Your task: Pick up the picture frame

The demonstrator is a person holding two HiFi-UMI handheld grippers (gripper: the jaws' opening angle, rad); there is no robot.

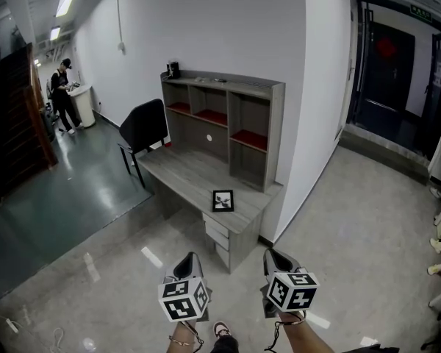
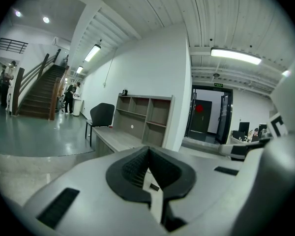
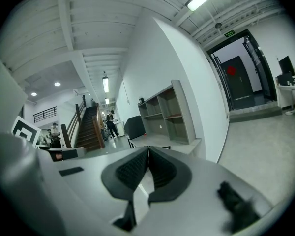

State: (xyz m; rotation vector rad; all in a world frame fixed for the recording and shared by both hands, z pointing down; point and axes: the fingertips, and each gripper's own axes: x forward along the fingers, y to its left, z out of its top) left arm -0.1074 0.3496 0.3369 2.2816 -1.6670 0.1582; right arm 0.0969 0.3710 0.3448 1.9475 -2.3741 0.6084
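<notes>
A small black picture frame [image 1: 223,201] lies flat near the front right end of the grey desk [image 1: 180,176]. Both grippers are held low, well short of the desk and above the floor. My left gripper [image 1: 189,260] is shut with nothing between its jaws, which meet at their tips in the left gripper view [image 2: 148,150]. My right gripper [image 1: 273,257] is likewise shut and empty, its jaws meeting in the right gripper view [image 3: 148,149]. The frame's edge shows just past the right gripper's jaws [image 3: 166,147].
A grey shelf unit [image 1: 224,123] with red-lined compartments stands on the desk against the white wall. A black chair [image 1: 142,127] sits at the desk's left end. Drawers [image 1: 219,235] face me. A person [image 1: 62,94] stands far left, near stairs [image 2: 42,92]. A dark doorway [image 1: 384,76] lies at right.
</notes>
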